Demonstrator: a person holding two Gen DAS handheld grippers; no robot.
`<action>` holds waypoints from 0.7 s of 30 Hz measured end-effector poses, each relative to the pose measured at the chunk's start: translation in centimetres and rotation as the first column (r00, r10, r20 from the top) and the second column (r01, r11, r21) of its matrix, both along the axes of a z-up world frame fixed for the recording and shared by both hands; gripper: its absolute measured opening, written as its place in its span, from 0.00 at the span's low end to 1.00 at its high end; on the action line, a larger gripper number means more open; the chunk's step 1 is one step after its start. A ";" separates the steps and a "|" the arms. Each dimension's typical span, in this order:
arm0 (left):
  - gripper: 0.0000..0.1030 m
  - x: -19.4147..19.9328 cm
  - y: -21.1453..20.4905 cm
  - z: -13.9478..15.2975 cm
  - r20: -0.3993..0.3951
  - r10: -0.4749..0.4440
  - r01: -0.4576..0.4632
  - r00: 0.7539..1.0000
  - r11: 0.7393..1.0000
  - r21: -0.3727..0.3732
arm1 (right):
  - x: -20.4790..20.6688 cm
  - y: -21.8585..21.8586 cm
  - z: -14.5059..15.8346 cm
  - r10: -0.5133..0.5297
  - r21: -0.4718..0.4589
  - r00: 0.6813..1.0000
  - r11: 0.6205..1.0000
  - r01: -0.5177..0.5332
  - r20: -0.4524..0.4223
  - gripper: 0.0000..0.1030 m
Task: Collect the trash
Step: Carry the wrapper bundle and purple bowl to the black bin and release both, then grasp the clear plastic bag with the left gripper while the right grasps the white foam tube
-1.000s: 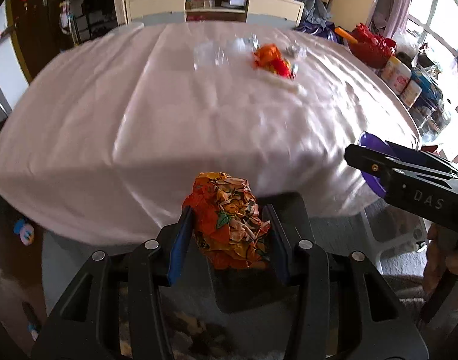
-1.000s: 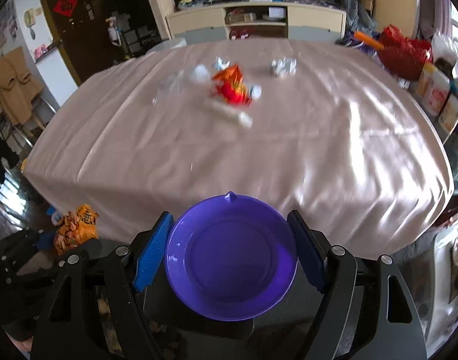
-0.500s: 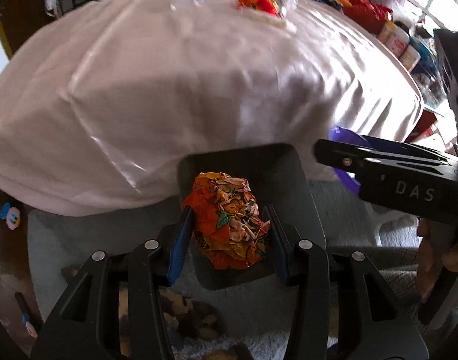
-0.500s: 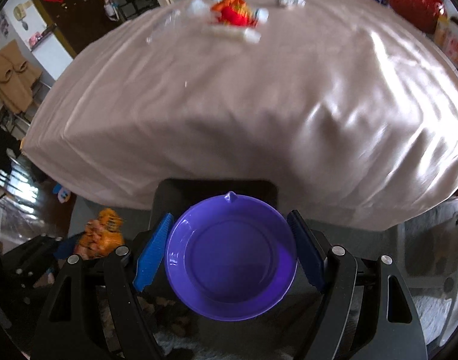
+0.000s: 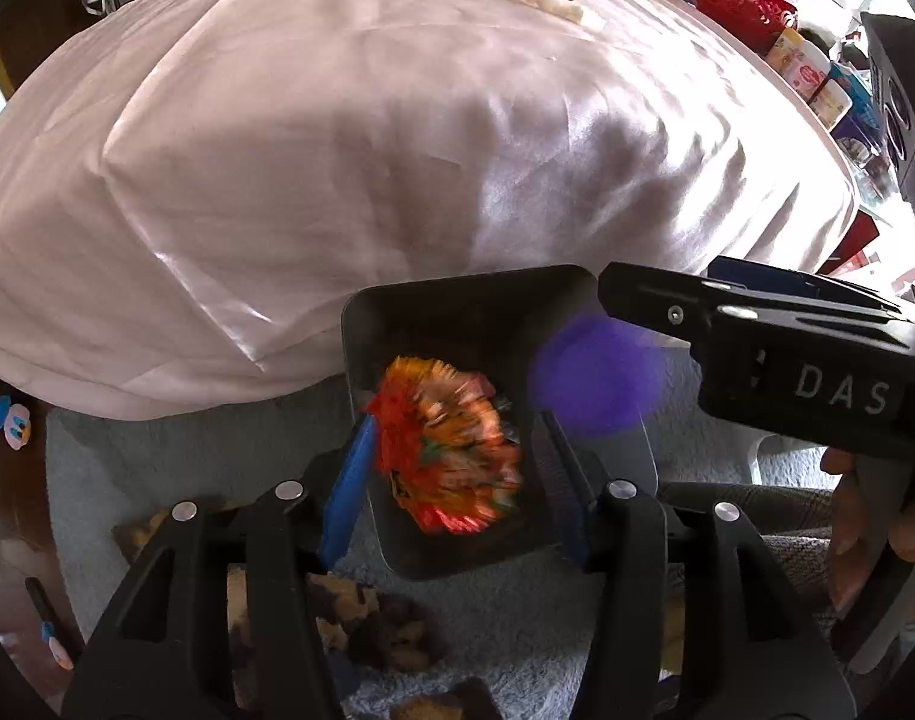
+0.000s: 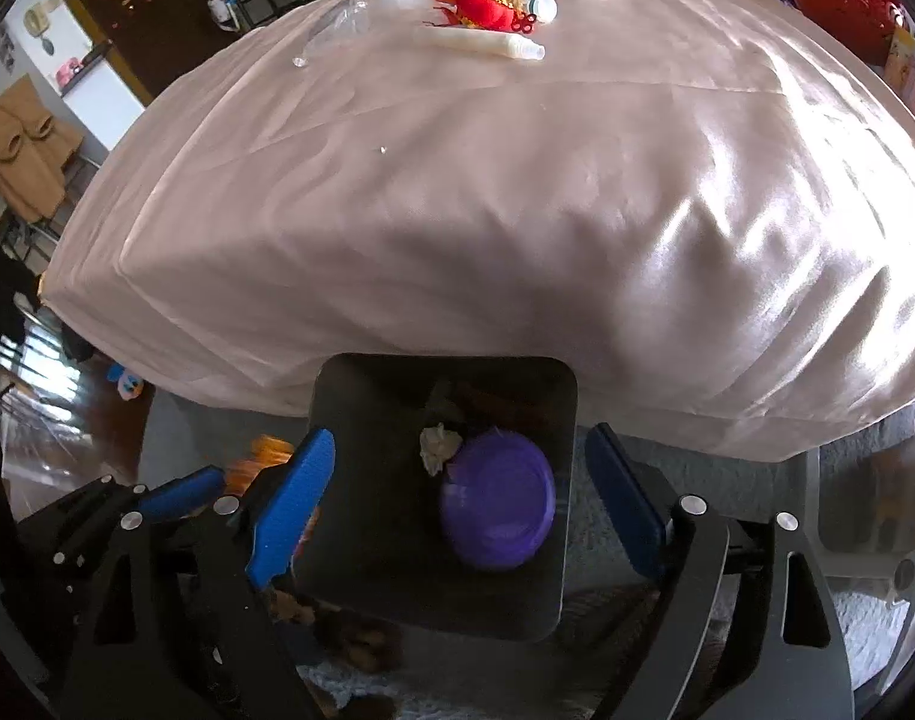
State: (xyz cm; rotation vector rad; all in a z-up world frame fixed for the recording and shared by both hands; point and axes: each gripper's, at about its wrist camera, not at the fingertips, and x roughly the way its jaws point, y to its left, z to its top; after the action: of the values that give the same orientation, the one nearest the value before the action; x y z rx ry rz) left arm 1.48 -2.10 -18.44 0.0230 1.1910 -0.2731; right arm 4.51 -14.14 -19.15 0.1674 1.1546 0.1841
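Trash is going into the black bin (image 6: 361, 480) standing on the floor just below the draped table (image 6: 517, 210). The right gripper (image 6: 460, 501) is hanging over the bin mouth, jaws opening wide with nothing pressed between them — the purple plate (image 6: 498, 498) is lying loose inside, beside a crumpled tissue (image 6: 438, 447). The left gripper (image 5: 451, 468) is opening too; the orange wrapper (image 5: 448, 444) is motion-blurred between its pads — probably dropping free. More litter (image 6: 487, 0) is waiting on the table's far side.

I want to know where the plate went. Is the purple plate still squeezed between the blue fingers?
No: in the right wrist view the purple plate lies down in the black bin, clear of both opening blue fingers.
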 end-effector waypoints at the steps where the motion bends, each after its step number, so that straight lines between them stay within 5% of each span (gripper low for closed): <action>1: 0.53 0.0 0.0 0.1 0.002 -0.001 0.001 1.000 1.000 0.001 | 0.0 0.0 0.1 -0.001 0.002 1.000 1.000 0.001 0.003 0.84; 9: 0.59 -0.1 0.2 1.0 0.016 0.000 0.000 1.000 1.000 -0.001 | -0.1 -1.6 1.9 -0.036 0.032 0.998 0.999 0.034 0.044 0.84; 13: 0.70 0.1 0.8 2.8 0.060 0.018 -0.017 0.998 1.000 -0.011 | 0.0 -2.8 3.8 -0.057 0.047 0.994 0.998 0.053 0.098 0.84; 21: 0.77 3.0 2.0 6.4 0.143 0.058 -0.064 0.988 0.997 0.042 | 2.8 -3.8 6.4 -0.053 0.047 0.985 0.998 0.046 0.164 0.84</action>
State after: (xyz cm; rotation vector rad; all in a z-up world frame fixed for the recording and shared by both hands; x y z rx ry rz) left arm 4.48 -0.13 -12.01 0.0456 1.0544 -0.1867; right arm 7.32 -17.91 -12.76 0.2144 0.9807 0.1757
